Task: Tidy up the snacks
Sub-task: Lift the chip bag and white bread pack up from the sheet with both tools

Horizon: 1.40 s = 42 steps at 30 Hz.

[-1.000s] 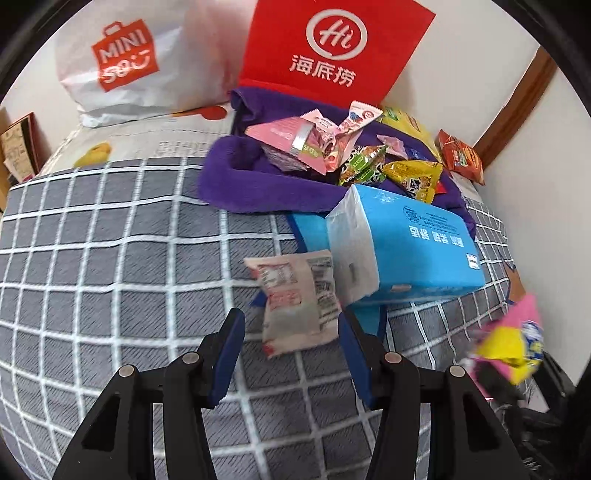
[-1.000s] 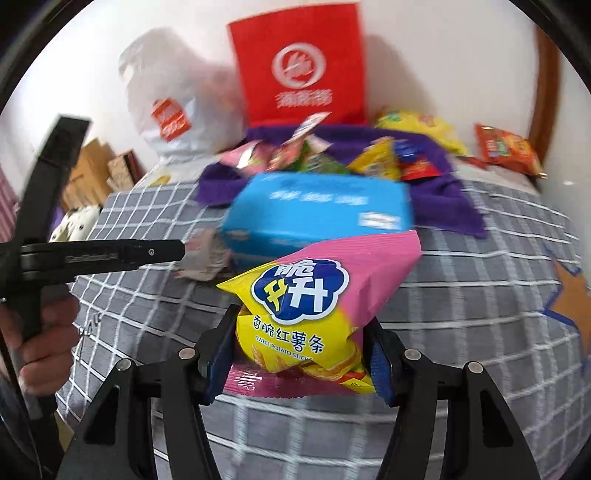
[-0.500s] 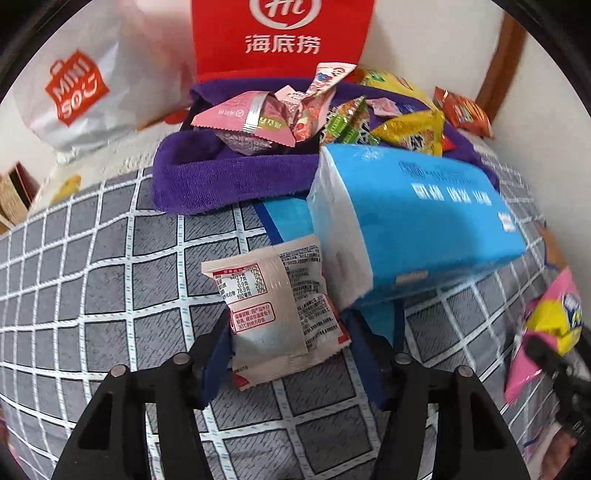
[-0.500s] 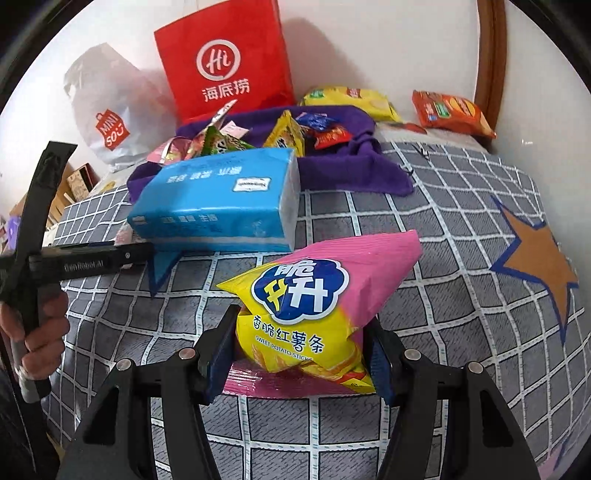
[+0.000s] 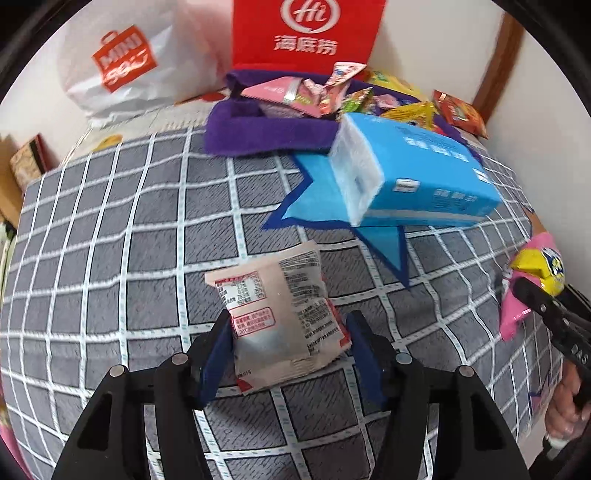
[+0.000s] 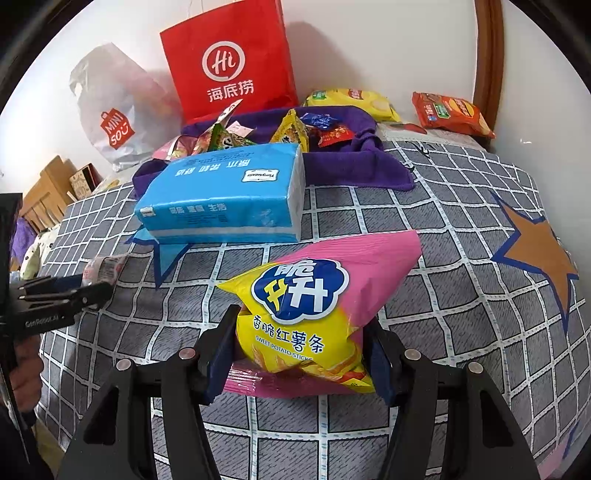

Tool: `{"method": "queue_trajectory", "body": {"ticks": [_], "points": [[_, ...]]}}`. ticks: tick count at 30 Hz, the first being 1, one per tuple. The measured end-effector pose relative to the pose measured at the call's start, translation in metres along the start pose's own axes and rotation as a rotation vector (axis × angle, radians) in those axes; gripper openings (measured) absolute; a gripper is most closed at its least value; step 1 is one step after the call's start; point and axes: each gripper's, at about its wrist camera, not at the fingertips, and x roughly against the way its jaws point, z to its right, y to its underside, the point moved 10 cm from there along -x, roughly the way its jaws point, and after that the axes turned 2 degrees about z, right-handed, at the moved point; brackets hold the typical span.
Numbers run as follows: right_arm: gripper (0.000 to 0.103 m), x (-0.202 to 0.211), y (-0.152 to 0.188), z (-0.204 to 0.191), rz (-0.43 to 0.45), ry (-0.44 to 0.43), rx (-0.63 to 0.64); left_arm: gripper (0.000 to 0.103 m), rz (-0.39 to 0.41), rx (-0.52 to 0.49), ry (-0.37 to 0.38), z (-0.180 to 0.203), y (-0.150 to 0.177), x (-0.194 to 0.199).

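Blue pads of the left gripper (image 5: 286, 347) are opening around the pale snack packet (image 5: 279, 317), which could slide off toward six o'clock. The right gripper (image 6: 301, 354), half-wide, clamps the sweet potato stick bag (image 6: 317, 310); squeezing could crush it. Tissue pack (image 6: 225, 195) lies at twelve o'clock.

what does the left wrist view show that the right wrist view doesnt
Only the left wrist view shows the printed back of the pale snack packet between the left hand-held gripper, whose jaws are opening. Only the right wrist view shows the orange star patch and the yellow chip bag. Both show the blue tissue pack, red paper bag and pink-and-yellow sweet potato sticks bag.
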Motion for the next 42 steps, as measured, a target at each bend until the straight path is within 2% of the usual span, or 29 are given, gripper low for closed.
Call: {"method": "queue_trajectory", "body": {"ticks": [4, 9, 14, 17, 23, 27, 31, 37, 42], "points": [[0.062, -0.005, -0.001, -0.001, 0.004, 0.015, 0.015, 0.061, 0.056, 0.017, -0.05, 0.001, -0.004, -0.003], [0.062, -0.013, -0.002, 0.003, 0.027, 0.012, -0.012, 0.052, 0.12, -0.026, -0.123, 0.003, -0.005, -0.004], [0.062, -0.014, -0.004, 0.007, 0.082, 0.01, -0.039, 0.051, 0.179, -0.047, -0.137, 0.004, -0.002, 0.0], [0.063, -0.016, -0.004, 0.007, 0.111, 0.019, -0.034, 0.054, 0.175, -0.024, -0.129, 0.0, -0.002, 0.0], [0.065, -0.023, -0.002, 0.006, 0.077, 0.003, -0.027, 0.056, 0.175, -0.02, -0.131, 0.001, -0.002, 0.0], [0.066, -0.03, 0.001, 0.009, 0.042, -0.036, -0.072, 0.057, 0.173, -0.02, -0.134, 0.0, -0.001, -0.001], [0.066, -0.03, 0.001, 0.011, 0.047, -0.056, -0.092, 0.057, 0.174, -0.012, -0.124, 0.0, -0.001, -0.002], [0.067, -0.03, 0.001, 0.011, 0.045, -0.059, -0.091, 0.065, 0.169, -0.019, -0.129, 0.001, 0.0, -0.003], [0.068, -0.03, 0.001, 0.012, 0.047, -0.073, -0.1, 0.066, 0.169, -0.016, -0.127, 0.001, 0.0, -0.003]]}}
